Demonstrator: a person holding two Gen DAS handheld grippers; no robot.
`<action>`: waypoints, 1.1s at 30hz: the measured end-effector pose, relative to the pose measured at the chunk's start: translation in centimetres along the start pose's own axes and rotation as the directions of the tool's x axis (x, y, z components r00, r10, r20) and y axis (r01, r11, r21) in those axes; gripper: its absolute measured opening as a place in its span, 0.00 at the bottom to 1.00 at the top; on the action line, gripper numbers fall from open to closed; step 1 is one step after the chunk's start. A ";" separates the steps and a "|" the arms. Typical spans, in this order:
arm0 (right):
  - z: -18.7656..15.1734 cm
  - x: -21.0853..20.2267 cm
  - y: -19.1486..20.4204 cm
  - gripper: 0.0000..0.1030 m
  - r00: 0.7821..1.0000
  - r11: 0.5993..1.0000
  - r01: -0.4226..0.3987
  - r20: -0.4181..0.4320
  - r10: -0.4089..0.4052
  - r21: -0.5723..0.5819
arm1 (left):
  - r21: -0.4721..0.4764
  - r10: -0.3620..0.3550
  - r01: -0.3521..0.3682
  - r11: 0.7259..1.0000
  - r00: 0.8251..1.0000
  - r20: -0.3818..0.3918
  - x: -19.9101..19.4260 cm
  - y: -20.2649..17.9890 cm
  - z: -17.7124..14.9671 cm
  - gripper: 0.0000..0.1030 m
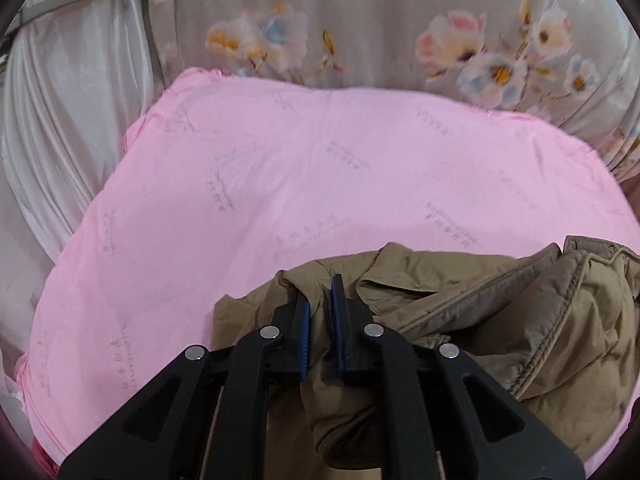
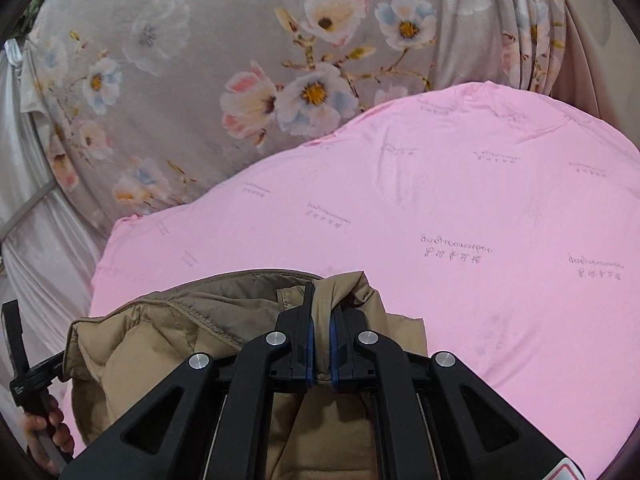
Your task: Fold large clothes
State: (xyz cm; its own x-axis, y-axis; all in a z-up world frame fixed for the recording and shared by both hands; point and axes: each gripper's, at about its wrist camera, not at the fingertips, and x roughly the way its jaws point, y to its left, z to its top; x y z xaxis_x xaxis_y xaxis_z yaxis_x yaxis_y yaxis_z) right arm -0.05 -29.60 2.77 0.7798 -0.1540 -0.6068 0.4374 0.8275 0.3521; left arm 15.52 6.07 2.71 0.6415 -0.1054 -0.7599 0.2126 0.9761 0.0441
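Note:
A tan quilted jacket [image 1: 540,320] is held bunched over a pink printed sheet [image 1: 280,184]. My left gripper [image 1: 320,300] is shut on a fold of the jacket's left part, with the cloth pinched between its blue pads. In the right wrist view, my right gripper [image 2: 322,304] is shut on another fold of the same jacket [image 2: 160,344], which hangs to the left of it. The lower part of the jacket is hidden below both grippers.
The pink sheet [image 2: 460,240] covers a flat surface. A grey floral curtain [image 2: 240,80] hangs behind it, also in the left view [image 1: 380,20]. White satin cloth [image 1: 60,120] hangs at the left. The other gripper's handle and a hand [image 2: 36,400] show at the left edge.

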 end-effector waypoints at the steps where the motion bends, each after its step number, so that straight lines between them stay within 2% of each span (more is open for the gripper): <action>1: -0.3 1.2 0.1 0.05 1.000 1.000 0.024 -0.010 -0.024 -0.014 | -0.001 0.012 -0.012 1.000 1.000 -0.014 1.1 -0.2 -0.1 0.12; 5: -1.7 4.3 0.4 0.06 0.996 0.994 0.089 -0.026 -0.091 -0.056 | 0.012 0.059 -0.059 0.998 0.998 -0.037 4.3 -0.8 -1.0 0.14; 13: -4.2 7.5 0.4 0.07 0.987 0.982 0.153 -0.036 -0.158 -0.113 | 0.012 0.081 -0.081 0.997 0.996 -0.035 7.0 -1.6 -1.7 0.17; 22: -5.0 8.9 0.5 0.08 0.983 0.976 0.172 -0.046 -0.179 -0.133 | 0.007 0.096 -0.096 0.995 0.995 -0.013 8.2 -1.8 -2.5 0.19; 26: -4.8 8.7 0.1 0.09 0.987 0.983 0.141 -0.061 -0.148 -0.114 | -0.005 0.076 -0.076 0.997 0.997 -0.005 8.0 -1.4 -2.6 0.20; 29: -4.1 6.1 -0.3 0.13 0.993 0.991 0.108 -0.041 -0.112 -0.083 | -0.030 0.027 -0.027 0.999 1.000 -0.007 6.2 0.3 -2.7 0.29; 30: -3.9 4.6 -0.2 0.15 0.993 0.990 0.112 -0.013 -0.113 -0.082 | -0.035 0.031 -0.030 0.999 1.000 0.004 5.3 0.7 -2.7 0.44; 31: -3.6 3.2 0.1 0.28 0.992 0.988 0.127 0.022 -0.125 -0.088 | -0.038 0.065 -0.064 0.997 0.997 0.029 4.0 1.3 -2.8 0.69; 32: -3.4 1.6 0.6 0.38 0.990 0.985 0.135 0.065 -0.129 -0.103 | -0.040 0.119 -0.116 0.992 0.990 0.076 2.3 2.0 -2.9 0.77; 33: -3.2 0.3 1.3 0.39 0.989 0.984 0.129 0.093 -0.118 -0.126 | -0.034 0.144 -0.141 0.989 0.983 0.117 0.8 2.3 -2.9 0.78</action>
State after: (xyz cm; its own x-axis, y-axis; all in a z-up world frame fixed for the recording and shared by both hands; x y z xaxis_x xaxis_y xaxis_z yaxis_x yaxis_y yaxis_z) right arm -0.70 -26.82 0.77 0.7610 -0.3001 -0.5751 0.4744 0.8621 0.1779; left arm 14.40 8.77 0.31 0.7473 0.0150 -0.6643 0.0948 0.9871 0.1290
